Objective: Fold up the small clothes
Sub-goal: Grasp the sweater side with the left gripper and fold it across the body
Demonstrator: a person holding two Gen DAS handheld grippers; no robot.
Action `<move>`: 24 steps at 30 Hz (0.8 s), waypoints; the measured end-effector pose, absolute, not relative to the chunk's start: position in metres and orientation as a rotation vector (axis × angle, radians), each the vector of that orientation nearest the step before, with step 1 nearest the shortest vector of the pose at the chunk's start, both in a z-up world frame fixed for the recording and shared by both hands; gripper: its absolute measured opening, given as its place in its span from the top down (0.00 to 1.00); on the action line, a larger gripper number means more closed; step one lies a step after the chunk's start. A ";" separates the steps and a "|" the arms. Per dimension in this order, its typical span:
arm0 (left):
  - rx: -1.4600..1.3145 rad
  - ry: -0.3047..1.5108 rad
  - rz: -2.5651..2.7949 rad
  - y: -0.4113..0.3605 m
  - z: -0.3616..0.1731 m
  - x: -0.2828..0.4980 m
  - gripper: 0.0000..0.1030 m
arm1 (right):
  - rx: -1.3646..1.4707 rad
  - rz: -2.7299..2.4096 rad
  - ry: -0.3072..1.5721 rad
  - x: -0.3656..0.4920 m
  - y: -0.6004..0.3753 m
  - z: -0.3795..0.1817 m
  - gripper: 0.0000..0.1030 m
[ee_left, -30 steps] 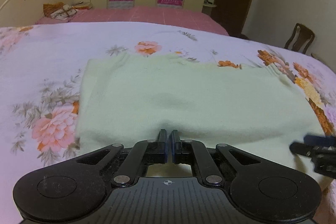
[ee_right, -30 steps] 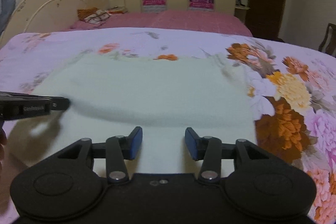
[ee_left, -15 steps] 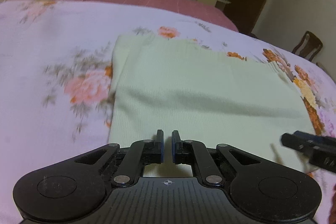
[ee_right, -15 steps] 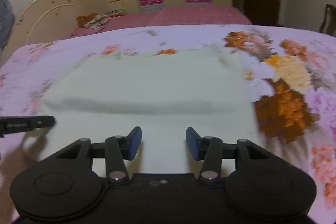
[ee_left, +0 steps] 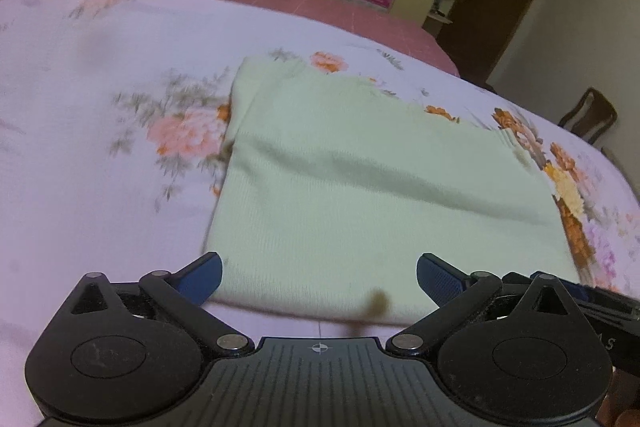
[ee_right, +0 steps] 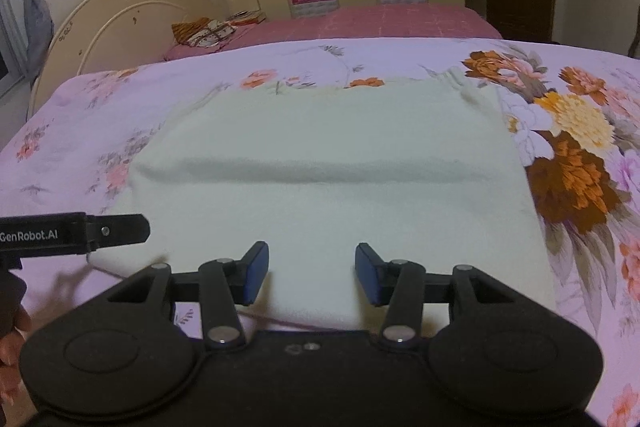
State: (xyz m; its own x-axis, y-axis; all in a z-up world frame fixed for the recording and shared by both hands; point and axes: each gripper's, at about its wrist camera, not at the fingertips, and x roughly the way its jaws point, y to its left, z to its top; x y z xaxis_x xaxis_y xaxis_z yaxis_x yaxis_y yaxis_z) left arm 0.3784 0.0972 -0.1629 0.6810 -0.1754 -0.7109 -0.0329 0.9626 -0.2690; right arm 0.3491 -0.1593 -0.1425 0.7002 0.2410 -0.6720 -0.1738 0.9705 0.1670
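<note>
Meanwhile, a pale green garment (ee_left: 360, 187) lay folded flat at frame centre on a floral bedspread (ee_left: 100, 147). Both the left gripper (ee_left: 318, 277) and right gripper (ee_right: 312, 273) hovered spread wide, empty, at its near edge, apparently positioned for another fold.

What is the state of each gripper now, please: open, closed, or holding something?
Left gripper: open, holding nothing, above the near edge of the green garment.
Right gripper: open, holding nothing.

Floral bed (ee_right: 400, 55), pale green garment (ee_right: 328, 155) flat
</note>
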 end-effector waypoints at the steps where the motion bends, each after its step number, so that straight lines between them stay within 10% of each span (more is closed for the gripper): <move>1: -0.299 0.827 -0.084 0.099 -0.165 0.376 0.01 | 0.094 0.228 0.759 0.347 -0.160 -0.142 0.54; 4: -0.391 0.849 -0.088 0.105 -0.170 0.371 0.03 | 0.098 0.222 0.752 0.342 -0.160 -0.141 0.53; 8: -0.595 0.897 -0.107 0.119 -0.188 0.367 0.41 | 0.114 0.216 0.747 0.337 -0.160 -0.141 0.53; 24: -1.068 0.603 -0.109 0.132 -0.247 0.405 0.41 | 0.133 0.242 0.720 0.368 -0.150 -0.150 0.53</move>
State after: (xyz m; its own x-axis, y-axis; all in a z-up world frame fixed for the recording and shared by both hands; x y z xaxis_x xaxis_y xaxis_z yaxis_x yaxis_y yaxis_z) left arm 0.4051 0.1317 -0.2468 0.8346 -0.3671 -0.4106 -0.1996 0.4932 -0.8467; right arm 0.3679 -0.1500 -0.1500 0.7259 0.2638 -0.6352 -0.1728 0.9638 0.2028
